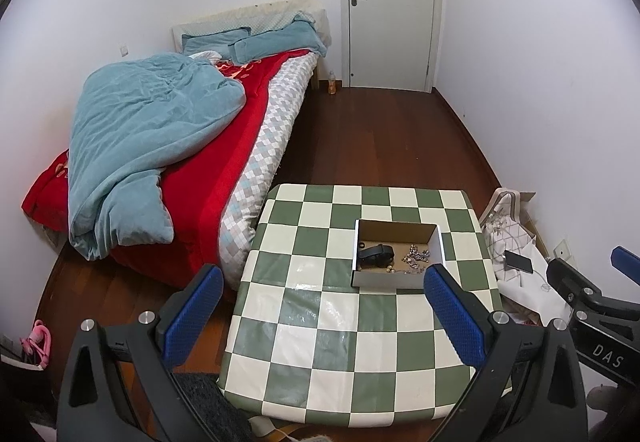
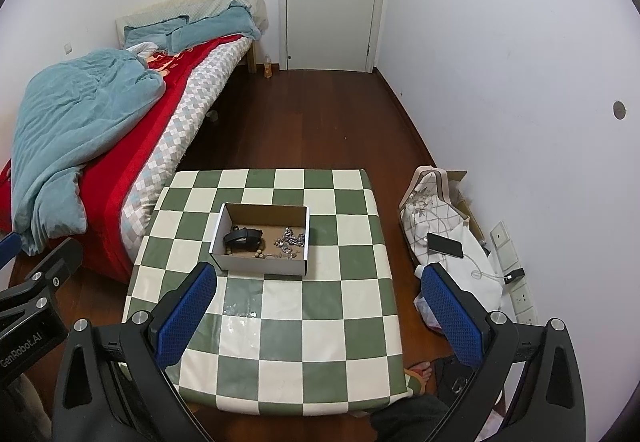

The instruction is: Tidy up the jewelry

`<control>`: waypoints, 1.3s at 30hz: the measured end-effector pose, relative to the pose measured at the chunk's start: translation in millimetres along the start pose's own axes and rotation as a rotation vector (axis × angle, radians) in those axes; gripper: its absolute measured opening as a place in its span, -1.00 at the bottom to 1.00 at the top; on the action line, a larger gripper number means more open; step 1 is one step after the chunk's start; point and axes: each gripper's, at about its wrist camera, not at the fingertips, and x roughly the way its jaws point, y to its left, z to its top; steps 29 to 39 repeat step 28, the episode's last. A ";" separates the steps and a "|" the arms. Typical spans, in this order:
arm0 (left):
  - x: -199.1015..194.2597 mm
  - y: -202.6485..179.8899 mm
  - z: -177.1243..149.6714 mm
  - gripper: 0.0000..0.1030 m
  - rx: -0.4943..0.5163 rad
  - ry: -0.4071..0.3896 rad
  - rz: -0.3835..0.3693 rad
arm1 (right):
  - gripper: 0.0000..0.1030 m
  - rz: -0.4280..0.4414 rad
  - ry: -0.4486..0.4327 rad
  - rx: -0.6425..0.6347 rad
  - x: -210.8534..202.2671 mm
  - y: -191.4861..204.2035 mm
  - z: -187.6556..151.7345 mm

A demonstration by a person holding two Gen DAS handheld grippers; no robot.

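Note:
A small open cardboard box sits on the green-and-white checkered table. Inside lie a black band, a silver chain and some beads. My left gripper is open and empty, held above the table's near side, short of the box. My right gripper is open and empty, also above the table in front of the box. The right gripper shows at the right edge of the left wrist view.
A bed with a teal quilt and red blanket stands left of the table. A bag with a phone lies on the floor at the right wall. A white door is at the back. A bottle stands by the bed.

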 end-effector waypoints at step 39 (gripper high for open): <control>-8.8 -5.2 2.7 0.99 0.000 -0.027 -0.003 | 1.00 -0.006 -0.020 -0.004 -8.6 -1.0 3.2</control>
